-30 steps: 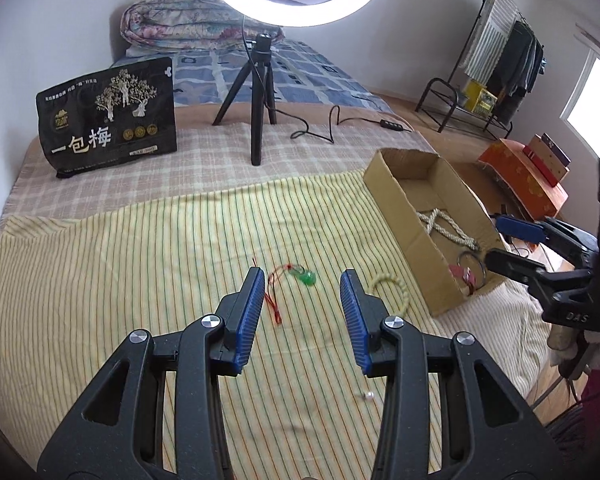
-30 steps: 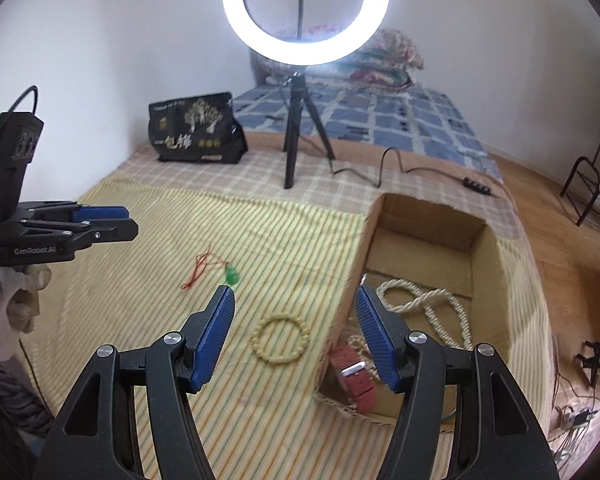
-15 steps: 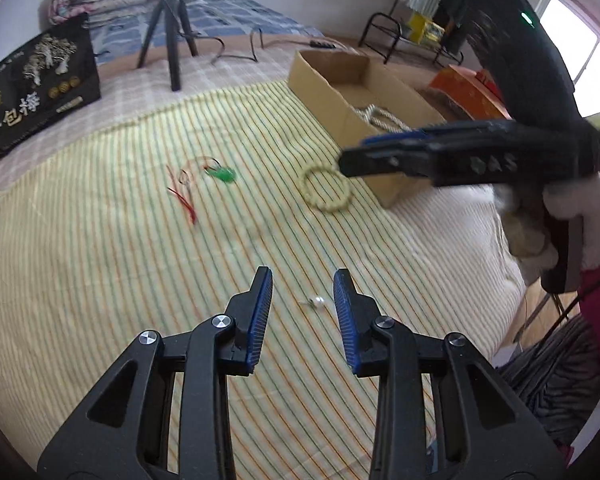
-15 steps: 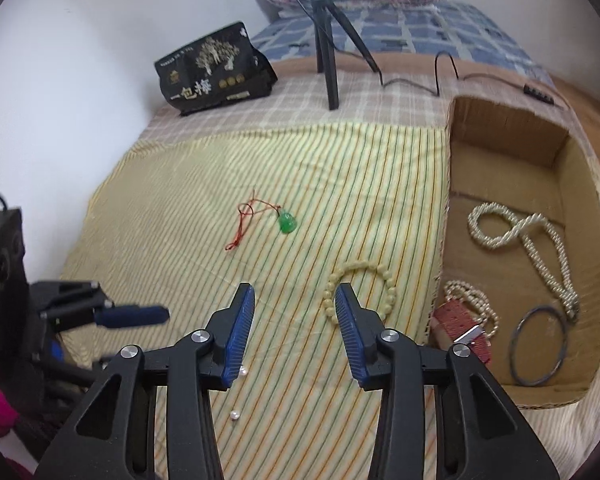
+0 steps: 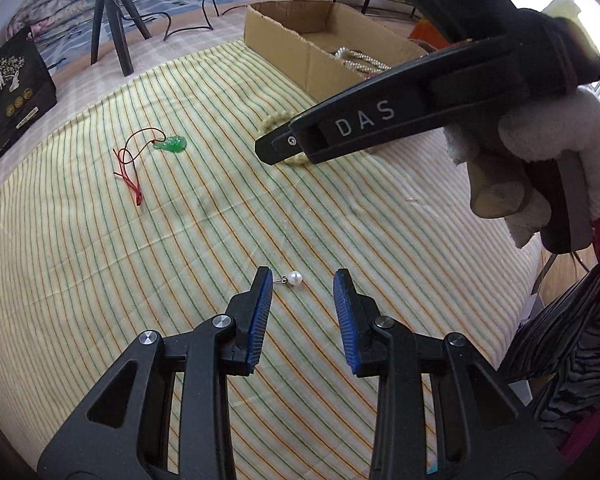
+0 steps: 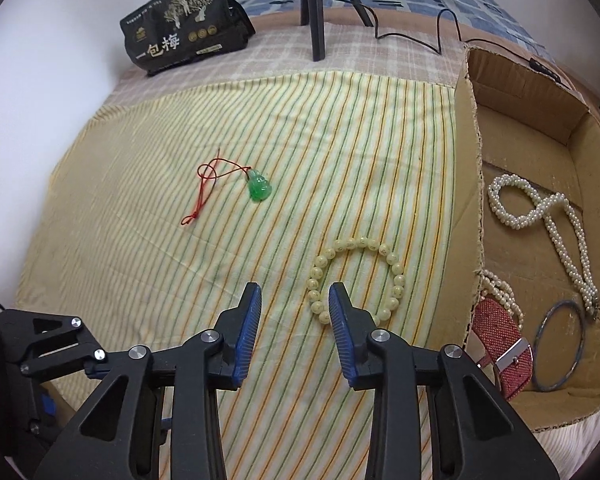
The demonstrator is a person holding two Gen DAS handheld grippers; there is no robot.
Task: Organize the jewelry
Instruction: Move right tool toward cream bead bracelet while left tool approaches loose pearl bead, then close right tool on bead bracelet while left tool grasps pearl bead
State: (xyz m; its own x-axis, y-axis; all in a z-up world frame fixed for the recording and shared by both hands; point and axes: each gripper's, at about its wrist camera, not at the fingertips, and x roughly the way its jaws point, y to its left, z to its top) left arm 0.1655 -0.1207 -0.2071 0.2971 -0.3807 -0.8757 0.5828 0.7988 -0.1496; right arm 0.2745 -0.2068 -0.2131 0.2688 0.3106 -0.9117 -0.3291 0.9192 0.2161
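- Bedroom scene: striped yellow cloth (image 6: 340, 128) spread over a bed, cardboard box (image 6: 470, 160) at its right edge, tripod (image 6: 316, 8) and black snack bag (image 6: 180, 28) behind.
- Changed over the last second: left claw (image 5: 302, 280) dropped from a high, wide look at the bed to low over the cloth, now bracketing a pearl earring (image 5: 295, 278); blue pads apart, nothing gripped, earring stud almost touching the left pad.
- Also changed: right claw (image 6: 294, 294) swung off the box and down toward the bead bracelet (image 6: 356, 276); pads apart, empty, right pad overlapping the bracelet's near-left arc in view.
- Meaning, as a judgement: both claws lined up for 2 separate pickups, sorting roughly half done, closing on the tiny earring the fiddly part.
- Count on the cloth: 3 loose pieces — 1 pearl earring, 1 bead bracelet, 1 green pendant (image 6: 259, 187) on a red cord, well apart from both claws.
- Count in the box: 4 pieces visible — 1 long pearl necklace (image 6: 548, 216), 1 smaller pearl strand (image 6: 500, 292), 1 red strap (image 6: 496, 340) with a metal buckle, 1 dark bangle (image 6: 556, 346).
- Count of claws: 2, both empty.
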